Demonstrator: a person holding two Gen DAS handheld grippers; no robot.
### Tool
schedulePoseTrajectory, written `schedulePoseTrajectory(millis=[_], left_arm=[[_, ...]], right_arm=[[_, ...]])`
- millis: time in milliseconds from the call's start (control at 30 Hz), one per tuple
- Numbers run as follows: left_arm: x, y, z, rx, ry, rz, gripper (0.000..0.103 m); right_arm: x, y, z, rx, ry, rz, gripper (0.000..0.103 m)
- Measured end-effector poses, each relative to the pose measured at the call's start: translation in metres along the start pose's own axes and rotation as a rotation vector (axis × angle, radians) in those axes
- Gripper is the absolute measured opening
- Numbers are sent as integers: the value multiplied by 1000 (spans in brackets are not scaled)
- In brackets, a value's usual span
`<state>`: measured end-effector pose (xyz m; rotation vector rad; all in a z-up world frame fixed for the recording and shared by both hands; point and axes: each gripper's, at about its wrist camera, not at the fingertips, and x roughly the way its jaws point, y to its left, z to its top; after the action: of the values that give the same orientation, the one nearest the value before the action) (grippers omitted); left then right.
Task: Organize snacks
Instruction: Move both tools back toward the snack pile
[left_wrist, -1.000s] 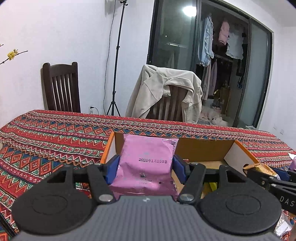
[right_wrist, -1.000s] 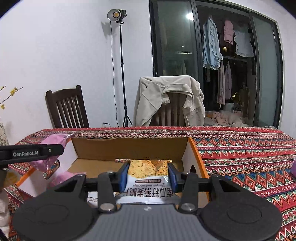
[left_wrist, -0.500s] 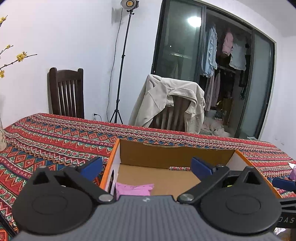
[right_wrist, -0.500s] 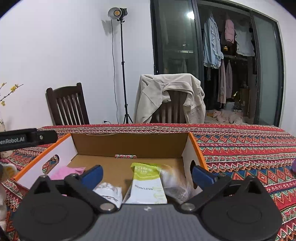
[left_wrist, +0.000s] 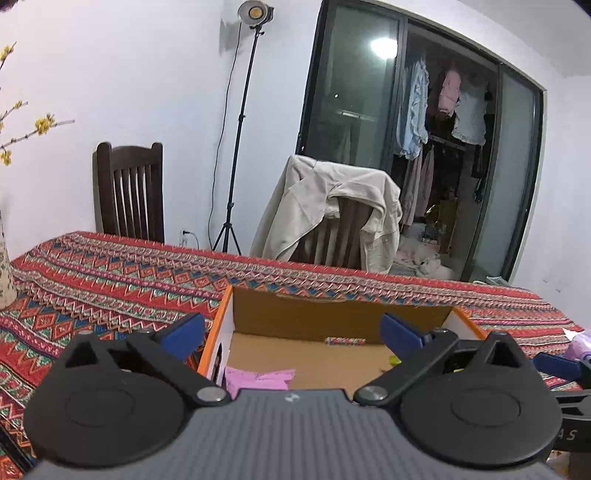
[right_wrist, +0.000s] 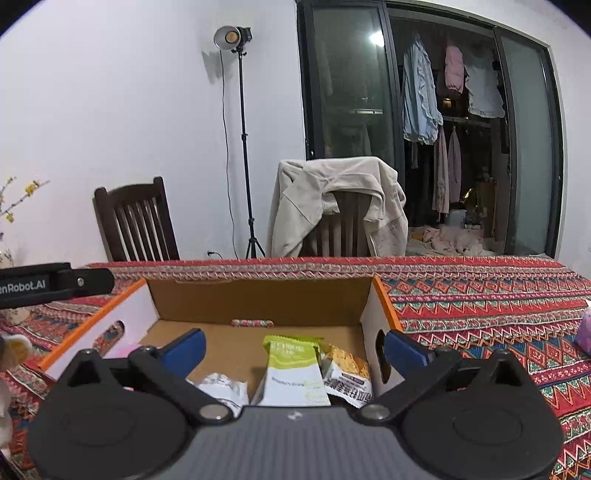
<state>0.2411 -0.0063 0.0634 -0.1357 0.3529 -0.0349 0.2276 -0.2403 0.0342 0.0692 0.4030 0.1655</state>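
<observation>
Snacks lie inside an open cardboard box (right_wrist: 258, 299) with orange-edged white end walls, set on a table under a red patterned cloth (right_wrist: 480, 306); a green-and-white packet (right_wrist: 291, 369) leans near the middle of the box floor, a packet printed with a golden crispy snack (right_wrist: 347, 376) lies touching its right side close to the right end wall, and a crumpled white wrapper (right_wrist: 221, 391) sits to its left; a pink packet (left_wrist: 258, 378) lies flat in the box's left corner, against the white wall with the hand-hole. Left gripper (left_wrist: 291, 330) hangs over the near edge of the box with its blue-padded fingers spread wide and nothing between them; the pink packet lies free on the box floor below it. Right gripper (right_wrist: 293, 349) hovers above the right half of the box, its fingers likewise released and spread, the green-and-white packet and its neighbour lying loose beneath the gap. Beyond the table stand a dark wooden chair (right_wrist: 136, 225), a second chair draped with a beige jacket (right_wrist: 332, 206), and a light stand (right_wrist: 240, 147) against the white wall.
</observation>
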Motion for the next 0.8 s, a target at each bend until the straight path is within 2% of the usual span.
schedulePoseTrajectory(millis=[133, 300, 567, 800], left_arm=[[-15, -4, 8, 5, -14, -15, 103], [-36, -6, 10, 14, -25, -19, 103], [-79, -1, 6, 19, -38, -15, 103], [-111, 2, -8, 23, -17, -7, 103]], right_arm=[[-12, 1, 9, 17, 3, 27, 103], [-34, 5, 9, 11, -10, 21, 103], [-73, 14, -7, 2, 0, 22, 103], [-109, 22, -26, -2, 16, 25, 103]])
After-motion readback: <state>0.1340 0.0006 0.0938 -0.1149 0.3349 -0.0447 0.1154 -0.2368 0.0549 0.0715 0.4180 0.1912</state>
